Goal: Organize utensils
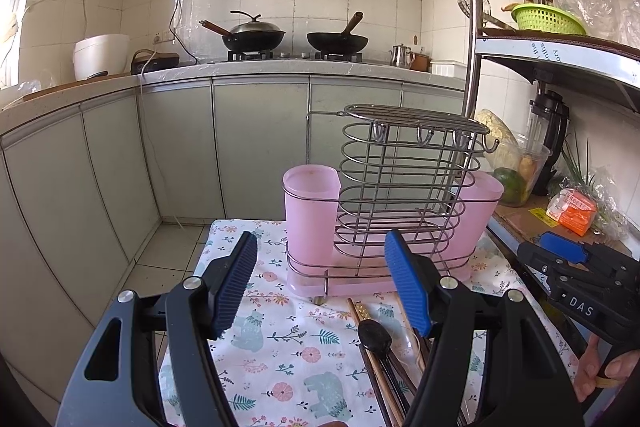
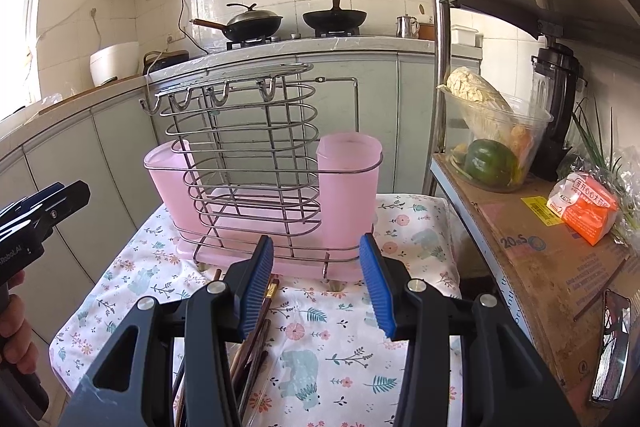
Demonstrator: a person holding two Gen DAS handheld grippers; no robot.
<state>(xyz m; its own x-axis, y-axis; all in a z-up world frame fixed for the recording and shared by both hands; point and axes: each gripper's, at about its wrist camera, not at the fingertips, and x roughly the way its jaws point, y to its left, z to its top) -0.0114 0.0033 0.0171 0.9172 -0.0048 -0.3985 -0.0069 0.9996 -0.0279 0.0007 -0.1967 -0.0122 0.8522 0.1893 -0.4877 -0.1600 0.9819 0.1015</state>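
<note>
We've got both claws hovering low over the table (image 1: 280,367), a small one under a floral cloth, and neither is gripping anything. Left claw (image 1: 320,283) has its blue pads spread wide with only cloth and the rack base showing between them; right claw (image 2: 316,283) is likewise spread, nothing between the pads. The utensils (image 1: 384,359), a loose bundle of chopsticks, a dark spoon and what looks like a clear spoon, lie flat on the cloth just in front of the rack, partly hidden under the left claw's right finger; in the right wrist view the same bundle runs under that claw's left finger. The wire rack (image 1: 400,187) stands upright at the far side of the table, with a pink cup (image 1: 312,211) seated at one end and a second pink cup (image 2: 168,183) at the other, on a pink drip tray. Both cups look empty from here, so we judge no sorting is done yet. The bundle sits close to the rack, likely so each piece needs just a short lift into a cup. Both claws angle down toward the bundle, which reads as lining up a first pick. The chopsticks are thin and stacked, so pinching only one may be fiddly.
</note>
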